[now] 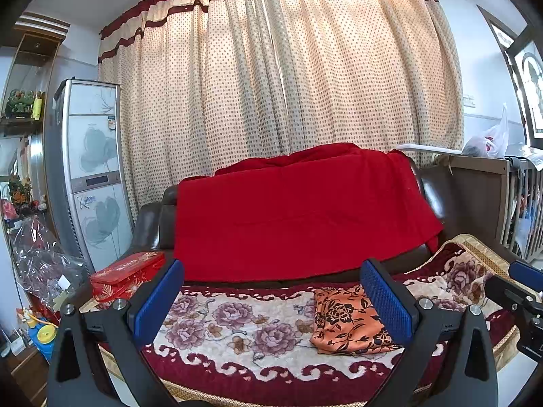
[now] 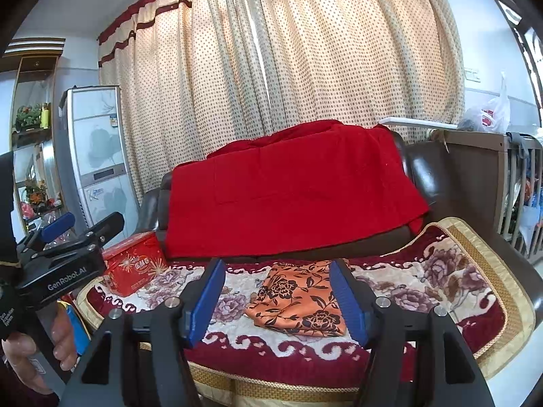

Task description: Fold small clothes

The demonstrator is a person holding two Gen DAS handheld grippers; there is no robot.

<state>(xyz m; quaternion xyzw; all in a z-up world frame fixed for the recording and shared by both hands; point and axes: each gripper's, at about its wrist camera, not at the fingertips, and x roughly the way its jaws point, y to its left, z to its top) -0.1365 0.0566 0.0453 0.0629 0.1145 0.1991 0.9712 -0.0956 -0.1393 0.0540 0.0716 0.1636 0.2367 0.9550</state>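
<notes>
Apparently done: the orange floral garment [image 2: 295,300] lies folded mid-seat on the sofa cover [image 2: 475,271]; left gripper [image 1: 271,300] and right gripper [image 2: 278,300] gape empty.

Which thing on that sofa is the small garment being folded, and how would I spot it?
Find the dark sofa with a red blanket over its back. On its flowered seat cover lies an orange cloth, folded. Only it has black flowers; the red tin is a box.
</notes>
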